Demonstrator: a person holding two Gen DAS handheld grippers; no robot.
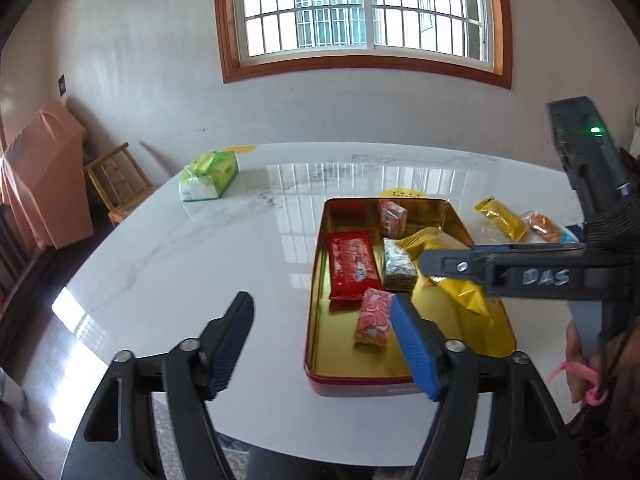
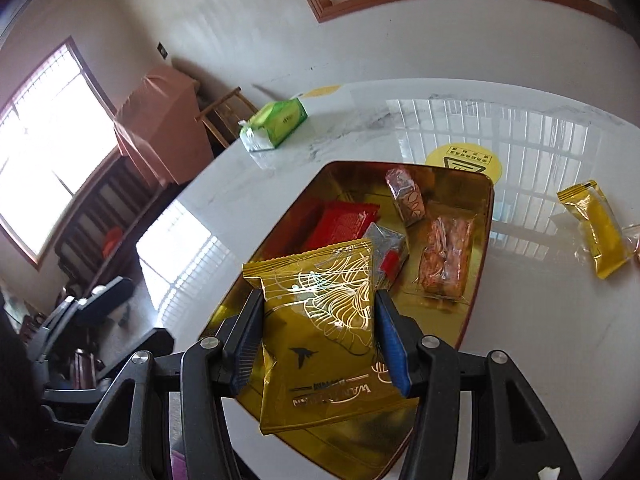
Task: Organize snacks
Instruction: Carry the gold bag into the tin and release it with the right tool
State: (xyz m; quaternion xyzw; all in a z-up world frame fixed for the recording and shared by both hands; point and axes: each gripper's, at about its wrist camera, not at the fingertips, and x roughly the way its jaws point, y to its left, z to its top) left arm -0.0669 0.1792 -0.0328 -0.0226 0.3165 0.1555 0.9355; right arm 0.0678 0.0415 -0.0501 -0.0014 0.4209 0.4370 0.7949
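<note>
At the far left of the white marble table (image 1: 200, 248) lies a green tissue pack (image 1: 208, 176), well apart from everything else. Nearer the camera, the left gripper (image 1: 324, 340) hovers with its 2 blue-padded fingers spread wide and nothing between them; its right finger hangs over the near left corner of the tin (image 1: 316, 320).

The tin is a rectangular tray with a mirror-gold inside and a red outer wall. In it lie a flat red packet (image 1: 352, 264), a pink patterned packet (image 1: 374, 318) at the near end, a grey-silver packet (image 1: 398, 268) and a small brownish packet (image 1: 394, 218) by the far wall. The right wrist view also shows a clear-wrapped orange pastry (image 2: 446, 256) in the tin.

Over the tin's near right part, the right gripper (image 2: 316, 344) has its 2 fingers clamped on the sides of a gold packet (image 2: 320, 320), glossy, with fine line drawings and a small dark bird mark.

To the right, on the bare table, lie a yellow packet (image 1: 500, 218) and a clear-wrapped snack (image 1: 546, 230).
</note>
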